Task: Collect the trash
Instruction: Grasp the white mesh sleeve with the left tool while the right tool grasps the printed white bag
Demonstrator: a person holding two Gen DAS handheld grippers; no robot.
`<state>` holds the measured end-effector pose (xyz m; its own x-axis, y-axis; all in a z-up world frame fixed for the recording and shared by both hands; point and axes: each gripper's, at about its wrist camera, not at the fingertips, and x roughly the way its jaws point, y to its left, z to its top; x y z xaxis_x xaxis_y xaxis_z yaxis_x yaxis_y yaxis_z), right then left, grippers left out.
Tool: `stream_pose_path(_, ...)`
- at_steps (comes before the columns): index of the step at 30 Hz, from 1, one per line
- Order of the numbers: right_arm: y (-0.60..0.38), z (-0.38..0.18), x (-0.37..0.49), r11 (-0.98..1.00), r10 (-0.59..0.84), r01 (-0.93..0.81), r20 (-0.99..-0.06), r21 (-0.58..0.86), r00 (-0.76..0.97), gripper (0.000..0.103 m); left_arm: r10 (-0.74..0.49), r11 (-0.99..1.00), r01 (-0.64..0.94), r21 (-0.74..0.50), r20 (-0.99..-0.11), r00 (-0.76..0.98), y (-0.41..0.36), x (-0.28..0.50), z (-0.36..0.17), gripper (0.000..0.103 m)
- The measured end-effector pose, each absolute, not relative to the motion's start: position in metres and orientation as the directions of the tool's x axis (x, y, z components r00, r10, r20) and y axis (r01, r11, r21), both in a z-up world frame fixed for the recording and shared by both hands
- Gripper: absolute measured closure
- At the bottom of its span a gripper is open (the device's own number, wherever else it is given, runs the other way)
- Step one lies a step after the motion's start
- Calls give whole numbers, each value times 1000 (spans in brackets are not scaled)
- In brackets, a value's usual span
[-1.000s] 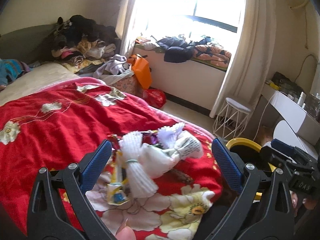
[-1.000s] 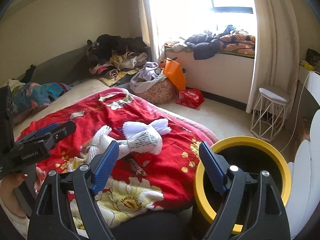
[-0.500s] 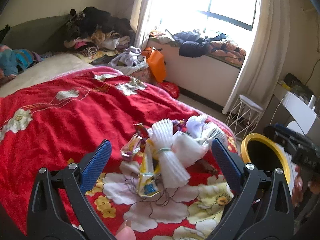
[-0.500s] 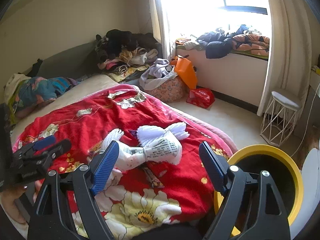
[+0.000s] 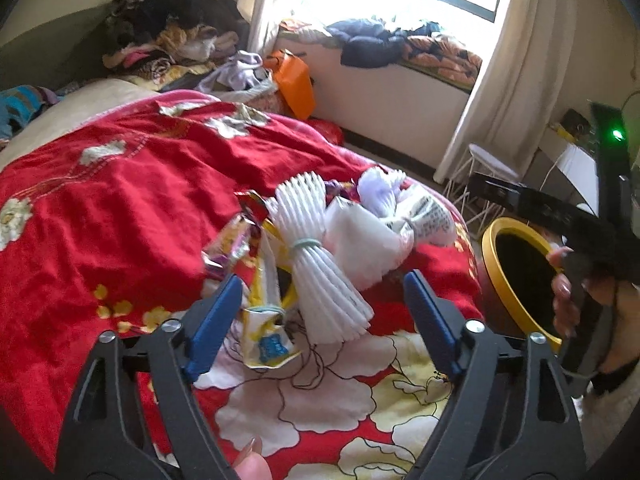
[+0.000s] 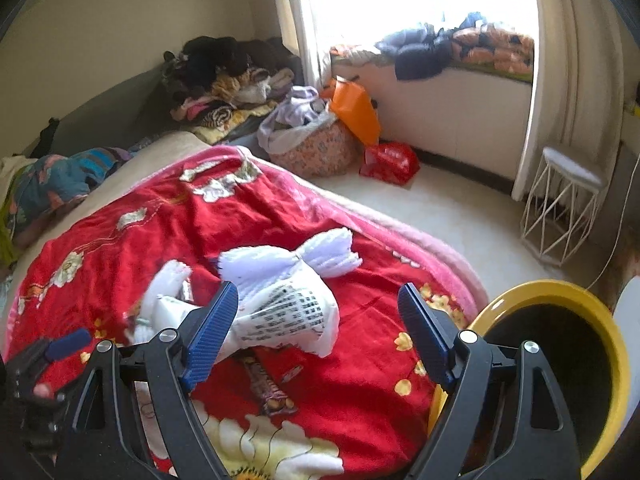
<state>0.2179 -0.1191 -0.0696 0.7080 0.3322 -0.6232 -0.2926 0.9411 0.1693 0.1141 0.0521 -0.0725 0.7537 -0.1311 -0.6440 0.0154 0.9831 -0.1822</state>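
We take the red blanket point(image 5: 132, 216) as our landmark. On its near end lies the trash, in one loose heap. We count three white pleated paper bundles: one tied at its waist with a pale band point(image 5: 320, 268), a printed one point(image 6: 288, 316) beside it, and a plain one point(image 6: 288, 258) just beyond toward the window. Against the banded bundle's left lie two crinkled wrappers we can separate, a shiny foil one point(image 5: 232, 246) and a yellow-and-white packet point(image 5: 266, 340); more scraps may hide beneath. One dark candy-bar wrapper point(image 6: 268, 390) lies flat on the blanket nearer us than the printed bundle.

Off the blanket's right edge stands one bin with a yellow rim point(image 6: 616, 364), its mouth dark.

We hold two grippers. The left gripper point(image 5: 316, 324) hangs over the heap with its jaws closing; the banded bundle and the yellow packet lie between its blue pads point(image 5: 212, 324), which press on nothing so far. The right gripper point(image 6: 316, 332) hovers above the blanket with its jaws spread wide and gripping nothing, the printed bundle just past its left pad. Beyond the blanket we count one wire stool point(image 6: 560, 204) on the floor.
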Motion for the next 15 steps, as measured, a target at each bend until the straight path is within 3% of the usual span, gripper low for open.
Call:
stream_pose_path(8, -111, -97, 258, 923, 379, -304, -687, 235, 620, 26, -135, 982, 7, -188, -679, 722, 46, 125, -84, 43)
stream_pose_path(14, -106, -110, 267, 902, 425, -331, -710, 278, 561, 44, -126, 983, -13, -185, -715, 688, 44, 133, -94, 50)
stream_pose_path(15, -107, -110, 267, 896, 438, -336, -709, 291, 553, 53, -125, 982, -16, -186, -719, 684, 44, 133, -95, 52)
